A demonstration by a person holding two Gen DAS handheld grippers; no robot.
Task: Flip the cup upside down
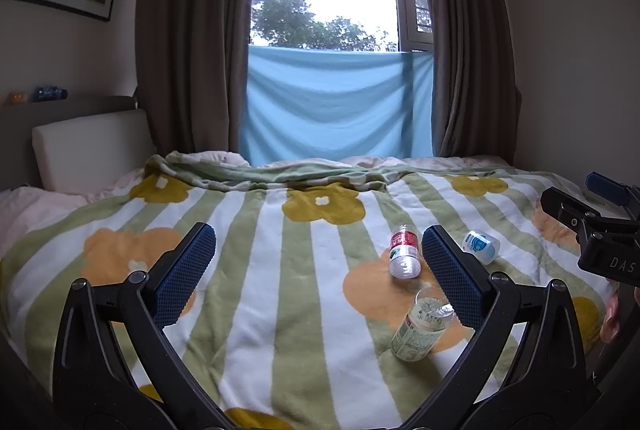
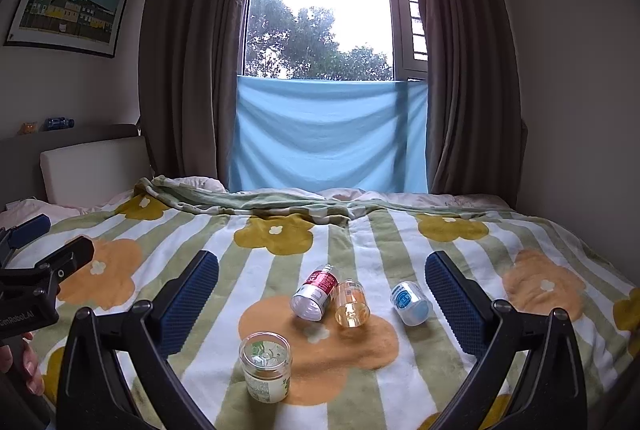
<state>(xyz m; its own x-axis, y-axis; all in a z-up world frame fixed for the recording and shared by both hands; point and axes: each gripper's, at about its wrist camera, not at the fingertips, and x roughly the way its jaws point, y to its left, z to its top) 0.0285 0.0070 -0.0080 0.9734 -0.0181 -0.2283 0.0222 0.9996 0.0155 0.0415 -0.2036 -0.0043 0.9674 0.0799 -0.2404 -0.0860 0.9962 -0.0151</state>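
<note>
Several clear plastic cups lie on the flowered blanket (image 2: 360,242). A green-label cup (image 2: 266,366) stands near the front; in the left wrist view it (image 1: 420,326) leans by the right finger. A red-label cup (image 2: 314,292) lies on its side, also seen in the left wrist view (image 1: 404,256). An orange cup (image 2: 351,304) and a blue-label cup (image 2: 410,302) lie on their sides; the blue-label cup (image 1: 482,245) shows past the left gripper's right finger. My left gripper (image 1: 318,248) is open and empty. My right gripper (image 2: 322,272) is open and empty above the cups.
The bed fills both views; a white headboard cushion (image 2: 94,170) is at the back left. Brown curtains (image 2: 192,70) and a blue cloth (image 2: 328,134) hang at the window behind. The other gripper shows at the right edge (image 1: 600,234) and left edge (image 2: 36,282).
</note>
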